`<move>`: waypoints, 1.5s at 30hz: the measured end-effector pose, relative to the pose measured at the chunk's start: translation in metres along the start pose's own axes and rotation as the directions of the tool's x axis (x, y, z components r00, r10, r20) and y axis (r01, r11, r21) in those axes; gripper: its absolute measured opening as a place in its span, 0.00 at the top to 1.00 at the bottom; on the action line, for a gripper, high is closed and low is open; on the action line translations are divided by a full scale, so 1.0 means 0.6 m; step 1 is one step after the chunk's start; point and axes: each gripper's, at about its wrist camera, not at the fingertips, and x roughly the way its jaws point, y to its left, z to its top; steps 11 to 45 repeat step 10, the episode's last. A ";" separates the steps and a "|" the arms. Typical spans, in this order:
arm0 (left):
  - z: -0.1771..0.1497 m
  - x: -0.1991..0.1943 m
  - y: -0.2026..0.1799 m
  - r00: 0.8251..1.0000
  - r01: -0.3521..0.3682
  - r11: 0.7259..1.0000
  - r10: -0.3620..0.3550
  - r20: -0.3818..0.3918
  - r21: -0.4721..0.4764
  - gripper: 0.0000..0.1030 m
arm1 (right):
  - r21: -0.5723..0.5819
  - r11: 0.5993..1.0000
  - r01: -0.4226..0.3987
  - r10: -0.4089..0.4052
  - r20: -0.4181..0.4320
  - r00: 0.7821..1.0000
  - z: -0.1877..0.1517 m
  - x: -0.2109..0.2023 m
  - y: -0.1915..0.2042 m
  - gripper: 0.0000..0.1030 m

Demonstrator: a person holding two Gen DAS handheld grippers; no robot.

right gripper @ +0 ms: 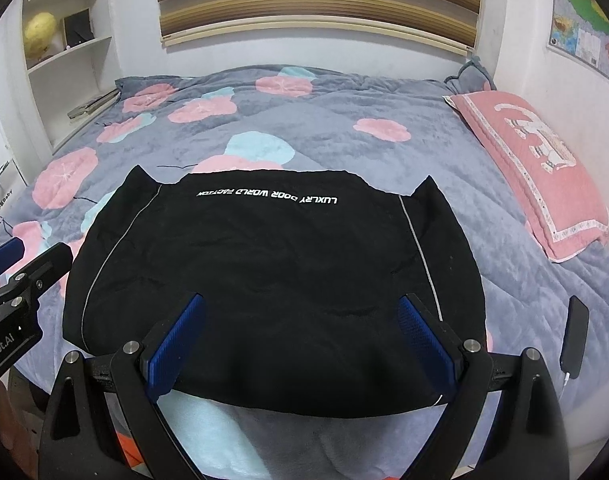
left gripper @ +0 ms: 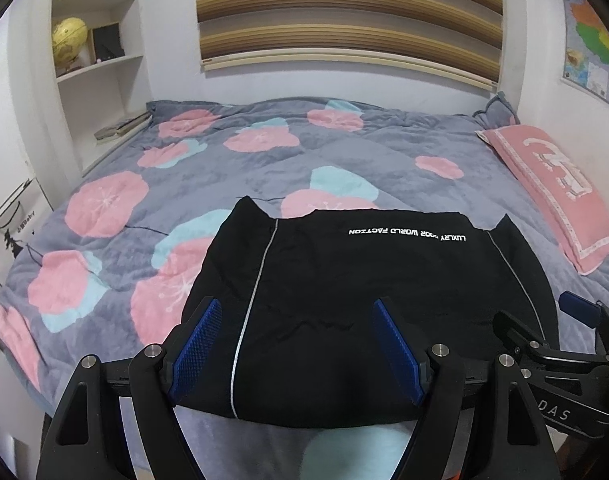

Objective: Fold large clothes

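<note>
Blue ribbed pads line both fingers of the left gripper (left gripper: 296, 306), which hangs with its jaws spread wide over the near edge of the black garment (left gripper: 364, 300), nothing pinched between them. The right gripper (right gripper: 300, 300) is likewise released, its blue pads (right gripper: 176, 352) parted above the same near edge, and each tool shows at the side of the other's view: the right one at the far right of the left wrist camera, the left one at the far left of the right wrist camera.

The black garment lies flat and partly folded on the near part of the bed, its hem toward the grippers. White lettering (right gripper: 268, 197) runs upside down across its far edge, and a thin pale piping line (left gripper: 256, 280) curves down each side. Two small points of cloth stick up at the far corners.

Under it spreads a grey quilt (left gripper: 232, 168) printed with pink and light blue flowers. A pink pillow (right gripper: 536, 168) rests by the right wall. A dark phone (right gripper: 575, 332) with a white cable lies on the quilt just right of the garment. A white shelf (left gripper: 100, 60) at the left holds a yellow globe (left gripper: 69, 38) and books, striped blinds (left gripper: 344, 12) hang on the far wall, and a map (left gripper: 592, 48) hangs at the right.
</note>
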 end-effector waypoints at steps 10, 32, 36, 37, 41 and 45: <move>-0.003 -0.001 0.000 0.998 -0.039 0.999 0.038 0.045 0.010 0.23 | -0.012 1.000 0.005 -0.005 -0.005 1.000 -0.005 0.001 0.005 0.05; -0.003 -0.001 0.000 0.998 -0.039 0.999 0.038 0.045 0.010 0.23 | -0.012 1.000 0.005 -0.005 -0.005 1.000 -0.005 0.001 0.005 0.05; -0.003 -0.001 0.000 0.998 -0.039 0.999 0.038 0.045 0.010 0.23 | -0.012 1.000 0.005 -0.005 -0.005 1.000 -0.005 0.001 0.005 0.05; -0.003 -0.001 0.000 0.998 -0.039 0.999 0.038 0.045 0.010 0.23 | -0.012 1.000 0.005 -0.005 -0.005 1.000 -0.005 0.001 0.005 0.05; -0.003 -0.001 0.000 0.998 -0.039 0.999 0.038 0.045 0.010 0.23 | -0.012 1.000 0.005 -0.005 -0.005 1.000 -0.005 0.001 0.005 0.05; -0.003 -0.001 0.000 0.998 -0.039 0.999 0.038 0.045 0.010 0.23 | -0.012 1.000 0.005 -0.005 -0.005 1.000 -0.005 0.001 0.005 0.05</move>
